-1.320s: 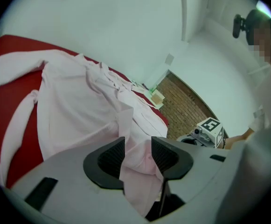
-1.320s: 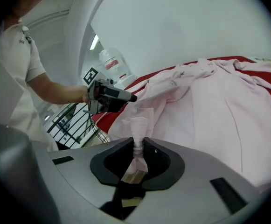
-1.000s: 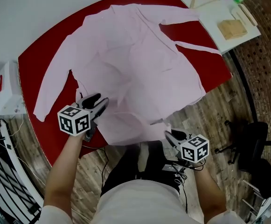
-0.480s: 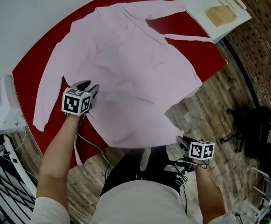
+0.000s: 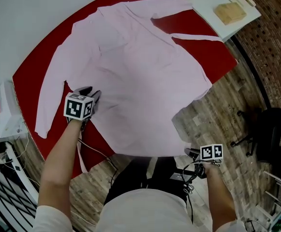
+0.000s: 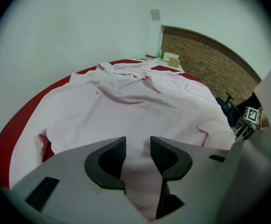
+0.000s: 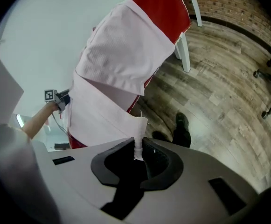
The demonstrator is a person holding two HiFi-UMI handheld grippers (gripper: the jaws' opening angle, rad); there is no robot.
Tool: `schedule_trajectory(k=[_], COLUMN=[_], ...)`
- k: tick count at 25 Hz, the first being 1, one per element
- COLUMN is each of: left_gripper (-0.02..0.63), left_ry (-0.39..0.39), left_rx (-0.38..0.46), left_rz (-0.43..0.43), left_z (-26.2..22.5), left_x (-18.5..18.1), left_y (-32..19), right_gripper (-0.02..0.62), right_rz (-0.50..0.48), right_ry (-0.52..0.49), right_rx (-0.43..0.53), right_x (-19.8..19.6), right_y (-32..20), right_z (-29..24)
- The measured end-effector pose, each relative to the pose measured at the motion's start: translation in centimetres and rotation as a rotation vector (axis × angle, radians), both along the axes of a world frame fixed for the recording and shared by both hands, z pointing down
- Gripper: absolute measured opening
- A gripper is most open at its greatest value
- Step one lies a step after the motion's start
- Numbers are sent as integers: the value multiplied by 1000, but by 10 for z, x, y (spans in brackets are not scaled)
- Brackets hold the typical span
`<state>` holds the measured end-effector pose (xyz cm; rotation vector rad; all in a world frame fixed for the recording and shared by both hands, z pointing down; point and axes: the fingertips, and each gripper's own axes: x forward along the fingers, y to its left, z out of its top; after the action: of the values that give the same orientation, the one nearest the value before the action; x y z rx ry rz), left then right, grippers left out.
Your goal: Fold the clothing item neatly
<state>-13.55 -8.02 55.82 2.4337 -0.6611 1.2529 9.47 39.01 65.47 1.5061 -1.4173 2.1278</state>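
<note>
Pink shirt [image 5: 135,76] lies spread flat on the red round worktop [image 5: 26,86], collar at the far side, both sleeves out. Near hem hangs over the worktop edge toward the person.

Left hand-held gripper [image 5: 89,92] sits at the shirt's left side edge, just below the sleeve. Left gripper view: jaws apart, pink cloth showing in the gap, pads not pressing on it.

Right hand-held gripper [image 5: 191,152] is off the worktop, over the wood floor [image 5: 217,115], at the near right hem corner. Right gripper view: jaws nearly together, clamped on a thin corner of the shirt, which rises from them up to the worktop edge.

Wooden block [image 5: 229,12] sits on a white surface at far right, well apart from the shirt.
</note>
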Motion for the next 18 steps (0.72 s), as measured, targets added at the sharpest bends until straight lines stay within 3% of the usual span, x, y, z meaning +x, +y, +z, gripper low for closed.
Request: schedule_trajectory(k=[3, 8, 14, 18], left_gripper=[166, 166, 166, 166], left_ry=[12, 21, 86, 151], left_rx=[-7, -12, -15, -25], left_rz=[-3, 4, 5, -9], left_z=[0, 0, -11, -20], left_x=[1, 2, 9, 11], left_y=[0, 4, 9, 13], right_gripper=[55, 152, 152, 152], right_rz=[-51, -155, -227, -252], right_ry=[-58, 96, 231, 260], right_rx=[-34, -34, 114, 265], right_x=[-8, 13, 36, 32], right_y=[8, 3, -39, -87], right_z=[6, 7, -31, -66])
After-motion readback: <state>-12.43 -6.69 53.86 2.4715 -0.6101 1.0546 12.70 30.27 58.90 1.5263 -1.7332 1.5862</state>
